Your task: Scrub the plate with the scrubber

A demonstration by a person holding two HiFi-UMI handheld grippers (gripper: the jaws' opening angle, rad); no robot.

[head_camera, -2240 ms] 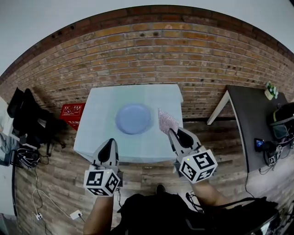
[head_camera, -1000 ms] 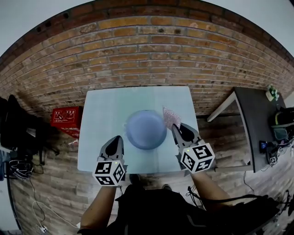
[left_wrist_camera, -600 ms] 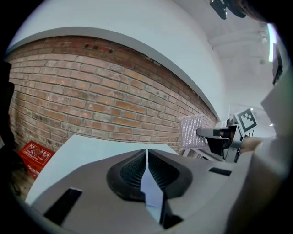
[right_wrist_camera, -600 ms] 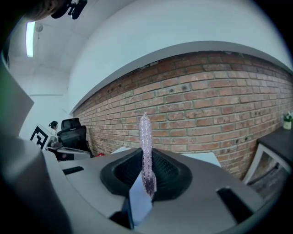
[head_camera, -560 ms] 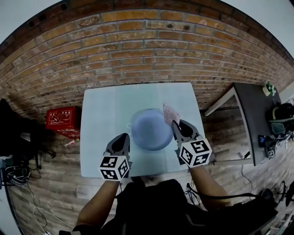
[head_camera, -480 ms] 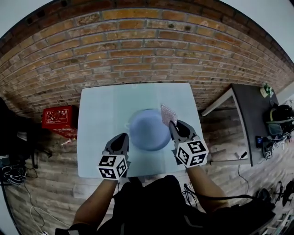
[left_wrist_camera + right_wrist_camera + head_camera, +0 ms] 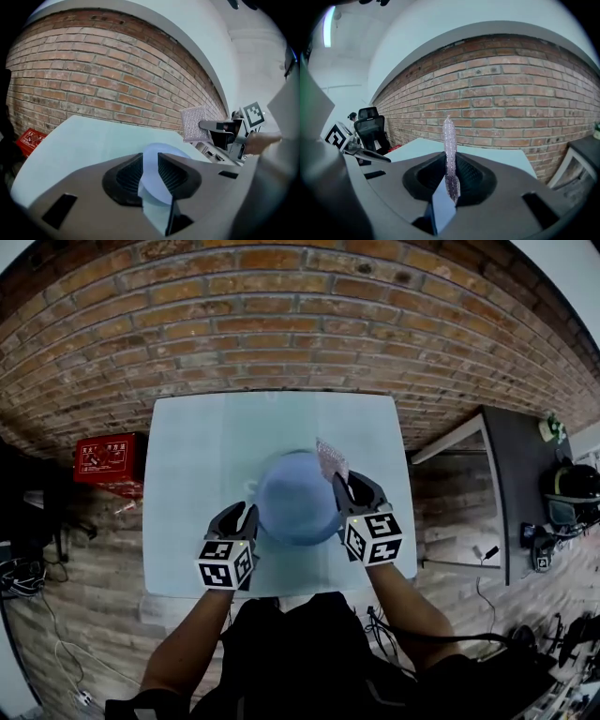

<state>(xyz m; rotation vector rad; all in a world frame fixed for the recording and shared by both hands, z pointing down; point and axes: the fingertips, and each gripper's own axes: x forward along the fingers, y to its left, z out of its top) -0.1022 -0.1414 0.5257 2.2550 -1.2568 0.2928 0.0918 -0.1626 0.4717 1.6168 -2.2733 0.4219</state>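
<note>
A round blue plate [image 7: 295,495] lies in the middle of the pale table [image 7: 187,456]. My left gripper [image 7: 242,515] sits at the plate's left rim. Its jaws have just been opening and stand apart; the plate [image 7: 157,157] shows in the gap, with no pad pressing on it. At the plate's right rim, my right gripper [image 7: 352,488] is shut on a thin, glittery pink scrubber [image 7: 330,458] that stands upright over the plate's far right edge. The scrubber [image 7: 449,136] shows edge-on in the right gripper view, and as a flat square [image 7: 196,123] in the left gripper view.
A brick wall runs behind the table. On the floor to the left stands a red crate [image 7: 103,457]. A dark desk [image 7: 525,484] is at the right, with cables and gear on the floor beside it. A black office chair [image 7: 370,124] stands far left.
Both grippers came down and in to the plate's two sides, the right one carrying the scrubber. The left jaws went from closed to apart.
</note>
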